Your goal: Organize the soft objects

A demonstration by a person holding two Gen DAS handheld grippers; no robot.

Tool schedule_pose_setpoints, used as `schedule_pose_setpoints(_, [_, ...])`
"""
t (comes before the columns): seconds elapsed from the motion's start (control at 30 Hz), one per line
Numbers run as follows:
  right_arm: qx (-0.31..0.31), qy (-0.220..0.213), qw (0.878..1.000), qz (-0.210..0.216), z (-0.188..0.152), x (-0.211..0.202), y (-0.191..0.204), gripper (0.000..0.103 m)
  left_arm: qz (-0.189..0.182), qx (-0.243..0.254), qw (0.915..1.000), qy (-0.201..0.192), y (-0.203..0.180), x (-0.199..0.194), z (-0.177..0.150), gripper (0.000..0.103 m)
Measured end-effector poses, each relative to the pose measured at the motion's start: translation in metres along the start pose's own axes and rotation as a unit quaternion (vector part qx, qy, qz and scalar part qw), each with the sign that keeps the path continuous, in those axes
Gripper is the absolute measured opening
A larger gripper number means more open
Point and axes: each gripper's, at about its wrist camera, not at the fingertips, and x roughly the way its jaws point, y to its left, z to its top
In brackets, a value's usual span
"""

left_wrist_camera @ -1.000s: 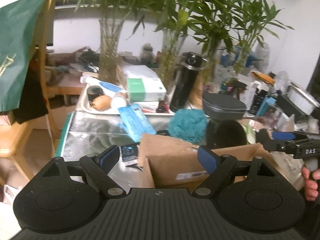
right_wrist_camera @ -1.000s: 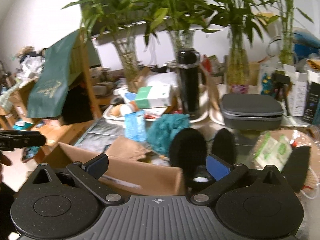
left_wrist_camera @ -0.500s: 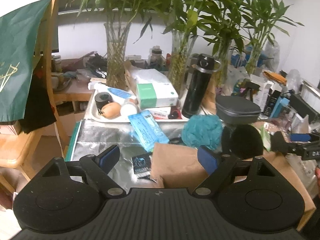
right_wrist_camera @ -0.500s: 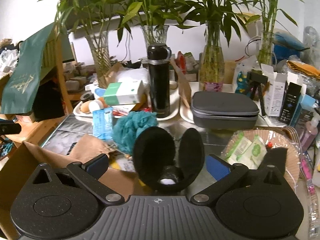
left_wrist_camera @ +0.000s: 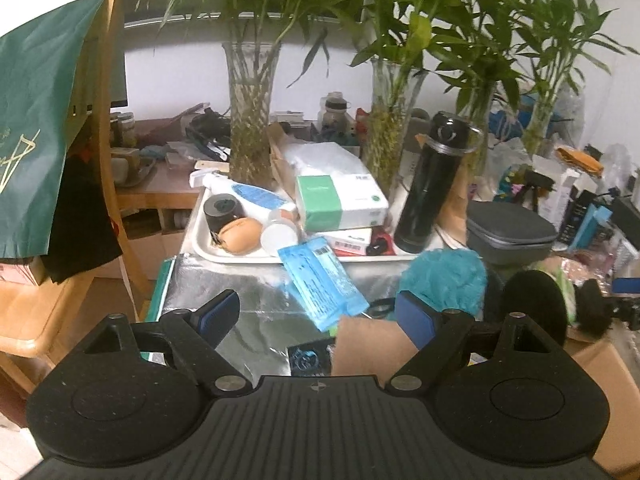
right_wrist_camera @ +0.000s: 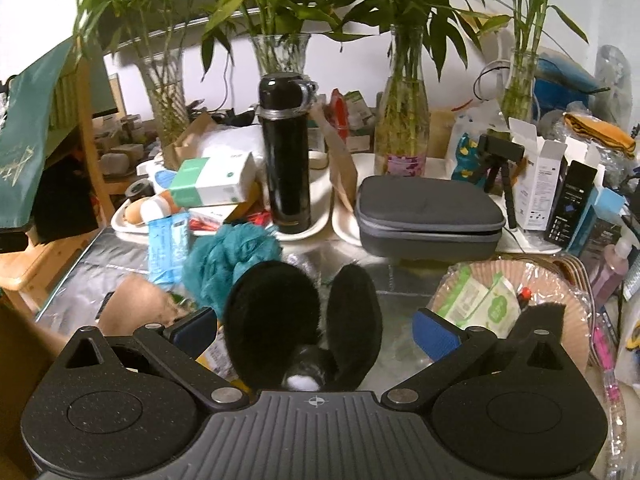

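L gripper (left_wrist_camera: 318,314): fingers (left_wrist_camera: 218,314) are seen spread wide, w/ nothing gripped; only the silvery tabletop (left_wrist_camera: 244,300) and a brown paper piece (left_wrist_camera: 368,344) are framed in the gap. The tool is pitched down and fwd over the tabletop's near-left part. Just past the gap a blue plastic packet (left_wrist_camera: 320,280) is laid tilted, its upper end overlapping the rim of a white tray (left_wrist_camera: 200,240).

R gripper (right_wrist_camera: 316,330): fingers (right_wrist_camera: 436,334) also held wide apart, nothing clamped. It is likewise angled down over the near edge. Black fuzzy earmuffs (right_wrist_camera: 272,320) are stood betw. the blue pads, both cups upright, neither pad seen pressing on them; contact at the left pad can't be judged. A white bit shows low betw. the cups.

A teal fluffy bundle (right_wrist_camera: 228,256) is found just behind-left of the earmuffs, touching or nearly so. In the left wrist view the same bundle (left_wrist_camera: 444,280) is seen right of the packet, the earmuffs (left_wrist_camera: 534,304) beside it further right.

Behind: a black flask (right_wrist_camera: 286,152) is stood upright on a tray, a grey zip case (right_wrist_camera: 428,216) to its right, a green-white box (right_wrist_camera: 212,180) to its left. Near right, a basket (right_wrist_camera: 568,292) w/ wrapped green-white packs. Glass vases w/ bamboo (right_wrist_camera: 402,120) are lined along the back. A cardboard box (left_wrist_camera: 600,364) is seen at the near edge; a wooden chair (left_wrist_camera: 60,288) draped w/ green cloth at far left.
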Motion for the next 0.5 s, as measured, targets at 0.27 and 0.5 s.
schedule_pose_setpoints(0.27, [-0.003, 0.019, 1.000, 0.010, 0.015, 0.020, -0.007, 0.103, -0.007, 0.018, 0.9998, -0.002, -0.005, 0.013, 0.011, 0.086])
schedule_pose_setpoints(0.5, [0.013, 0.035, 0.999, 0.016, 0.021, 0.040, -0.017, 0.103, 0.000, 0.016, 0.9999, -0.003, -0.007, 0.017, 0.013, 0.086])
